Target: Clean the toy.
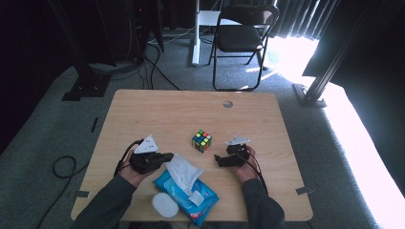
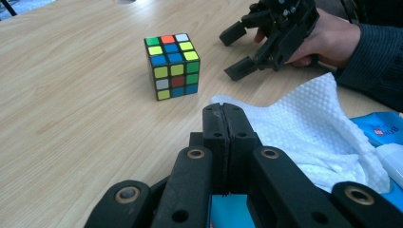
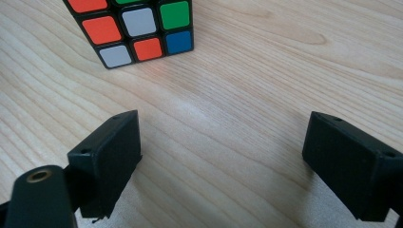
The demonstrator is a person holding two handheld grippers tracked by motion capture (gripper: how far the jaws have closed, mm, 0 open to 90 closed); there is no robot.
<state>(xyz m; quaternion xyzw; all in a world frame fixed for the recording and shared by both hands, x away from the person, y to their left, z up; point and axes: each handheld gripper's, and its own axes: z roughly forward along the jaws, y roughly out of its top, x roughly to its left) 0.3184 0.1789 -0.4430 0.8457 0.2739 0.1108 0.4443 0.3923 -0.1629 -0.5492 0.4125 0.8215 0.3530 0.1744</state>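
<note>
A: Where does the job stand?

B: Partway, I'd judge. The left gripper (image 2: 223, 114) has its fingers pinched together on a white, dimpled wet wipe (image 2: 304, 128), and the sheet is drawn up out of the blue soft-plastic wipes packet (image 1: 191, 198) at the near edge of the pale wooden worktop (image 1: 143, 114). It looks mostly out, though its lower end seems to sit at the packet's opening.

A: And the other hand?

B: The right gripper (image 3: 223, 156) rests on the worktop to the right, fingers spread wide with bare wood between them. Nothing is held there.

A: What would the wipe be for?

B: Hard to say for sure. A multicoloured plastic puzzle cube (image 1: 202, 140) stands in the middle, just beyond both grippers and touched by neither. Pulling the sheet free, then wiping the cube or the wood, looks like what is left.

A: Anything else close by?

B: A white oval lid (image 1: 165, 205) lies just left of the packet.

A: Any writing?

B: The packet has a small red label with white characters and pale figures beside it, perhaps "08"; too blurred to read properly.
</note>
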